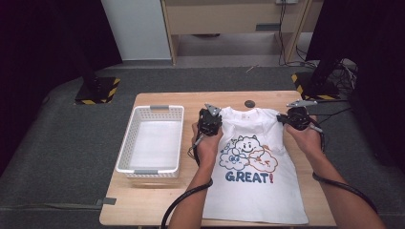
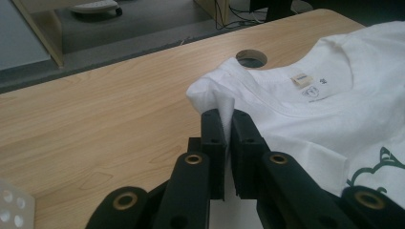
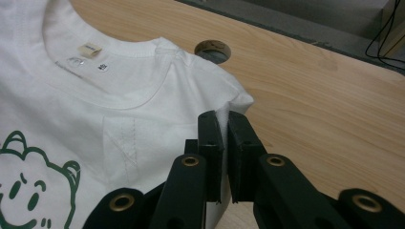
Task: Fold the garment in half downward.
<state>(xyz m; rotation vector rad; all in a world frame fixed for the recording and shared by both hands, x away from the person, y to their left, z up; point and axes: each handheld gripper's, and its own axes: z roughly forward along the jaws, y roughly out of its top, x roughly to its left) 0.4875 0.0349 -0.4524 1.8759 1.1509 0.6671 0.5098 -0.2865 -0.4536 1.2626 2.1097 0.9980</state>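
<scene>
One white basket (image 1: 151, 141) beside t-shirt (image 1: 258, 183), left; table hole (image 1: 249, 103) behind collar.

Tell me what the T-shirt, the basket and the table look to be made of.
T-shirt: soft white knit fabric, likely cotton; it bunches and folds where the fingers pinch its shoulder, with a ribbed collar and matte print.
Basket: white plastic by its look, rigid, with perforated walls and a slight sheen.
Table: light wood or wood-look laminate, with visible grain and a smooth finish.
</scene>
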